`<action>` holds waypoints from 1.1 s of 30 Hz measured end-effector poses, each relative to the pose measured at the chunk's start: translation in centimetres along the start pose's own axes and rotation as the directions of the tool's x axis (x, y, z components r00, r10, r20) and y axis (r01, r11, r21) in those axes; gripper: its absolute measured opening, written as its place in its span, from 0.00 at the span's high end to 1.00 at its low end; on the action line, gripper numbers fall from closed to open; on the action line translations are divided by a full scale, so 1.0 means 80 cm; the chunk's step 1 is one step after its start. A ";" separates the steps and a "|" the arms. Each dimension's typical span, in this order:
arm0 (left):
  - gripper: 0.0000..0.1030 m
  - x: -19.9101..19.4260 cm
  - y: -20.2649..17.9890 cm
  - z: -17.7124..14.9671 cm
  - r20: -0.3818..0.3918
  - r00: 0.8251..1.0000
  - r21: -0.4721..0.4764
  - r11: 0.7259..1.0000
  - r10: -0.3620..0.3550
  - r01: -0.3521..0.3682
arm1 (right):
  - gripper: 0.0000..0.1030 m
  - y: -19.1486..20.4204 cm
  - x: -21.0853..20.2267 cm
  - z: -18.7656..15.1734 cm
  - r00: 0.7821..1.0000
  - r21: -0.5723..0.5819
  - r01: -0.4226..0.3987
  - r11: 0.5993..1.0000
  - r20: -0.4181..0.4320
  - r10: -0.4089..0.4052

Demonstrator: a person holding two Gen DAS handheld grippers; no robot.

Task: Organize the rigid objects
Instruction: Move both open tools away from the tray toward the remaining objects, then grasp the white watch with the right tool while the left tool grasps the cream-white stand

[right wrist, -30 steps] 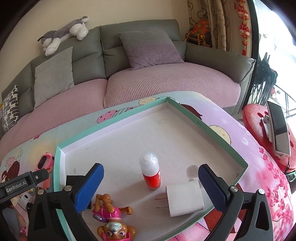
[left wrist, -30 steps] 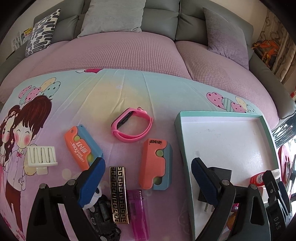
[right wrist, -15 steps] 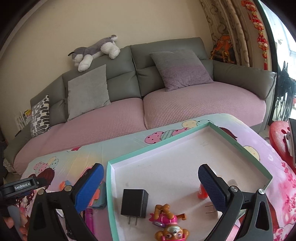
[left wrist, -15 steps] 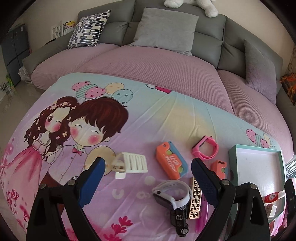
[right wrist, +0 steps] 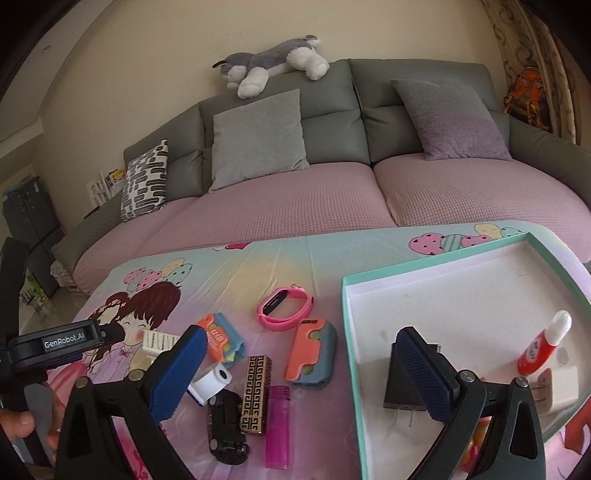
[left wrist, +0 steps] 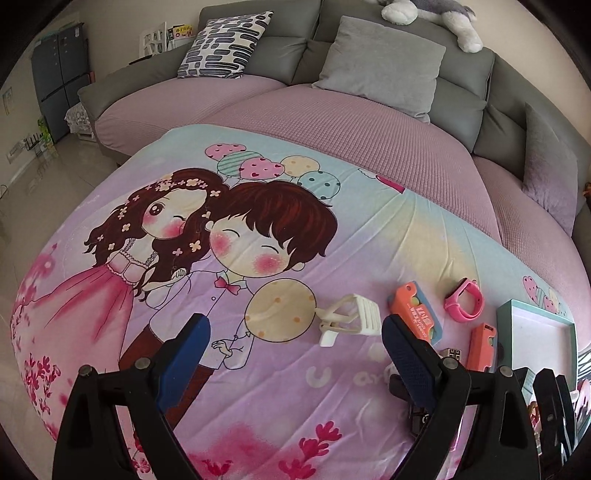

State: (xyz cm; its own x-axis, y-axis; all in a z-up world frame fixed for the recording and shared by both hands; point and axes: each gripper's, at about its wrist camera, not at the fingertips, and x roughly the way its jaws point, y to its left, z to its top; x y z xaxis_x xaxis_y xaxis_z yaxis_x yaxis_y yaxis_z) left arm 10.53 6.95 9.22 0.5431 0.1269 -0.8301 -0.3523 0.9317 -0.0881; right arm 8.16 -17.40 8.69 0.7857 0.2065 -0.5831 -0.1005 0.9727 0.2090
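Both the left gripper point(left wrist: 291, 350) and right gripper point(right wrist: 301, 373) hang with jaws released and empty over the table. Loose items such as the pink watch band point(right wrist: 286, 307) lie left of the teal tray point(right wrist: 436, 264); picking the nearest first, squarely across its narrow sides, seems wisest.

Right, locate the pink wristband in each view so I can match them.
Left wrist: pink wristband lies at the right edge on the cloth, just left of the teal tray.
Right wrist: pink wristband lies centre frame, left of the tray.
Shared landmark: the plush husky on the sofa back.
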 end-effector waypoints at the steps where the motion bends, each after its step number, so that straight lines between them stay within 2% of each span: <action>1: 0.08 0.001 0.004 0.000 -0.004 1.000 -0.005 1.000 0.003 -0.003 | 0.00 0.008 0.004 -0.002 1.000 -0.017 -0.004 1.000 -0.006 0.004; 8: 0.08 0.013 0.042 0.001 -0.031 0.999 -0.066 0.998 0.019 -0.021 | 0.00 0.045 0.029 -0.016 0.997 -0.088 -0.051 0.995 -0.061 0.045; 12: 0.08 0.018 0.056 0.001 -0.038 0.999 -0.106 0.994 0.004 -0.008 | 0.00 0.064 0.042 -0.026 0.994 -0.129 -0.062 0.990 -0.095 0.050; 26: 0.08 0.041 0.053 -0.003 -0.084 0.994 -0.125 0.990 -0.074 0.063 | 0.00 0.098 0.071 -0.048 0.983 -0.196 -0.095 0.976 -0.171 0.062; 30: 0.08 0.057 0.041 -0.007 -0.122 0.985 -0.123 0.986 -0.126 0.111 | 0.00 0.100 0.077 -0.052 0.982 -0.193 -0.082 0.978 -0.184 0.046; 33: 0.08 0.066 0.035 -0.010 -0.141 0.980 -0.126 0.985 -0.138 0.120 | 0.03 0.096 0.081 -0.054 0.980 -0.183 -0.073 0.980 -0.195 0.036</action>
State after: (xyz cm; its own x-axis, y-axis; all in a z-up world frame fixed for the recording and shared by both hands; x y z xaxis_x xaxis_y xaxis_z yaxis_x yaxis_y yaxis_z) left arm 11.83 9.95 4.13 0.4732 -0.0521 -0.8794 -0.3775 0.8900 -0.2558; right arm 9.86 -8.17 3.13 0.6474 0.2584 -0.7170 -0.2675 0.9580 0.1037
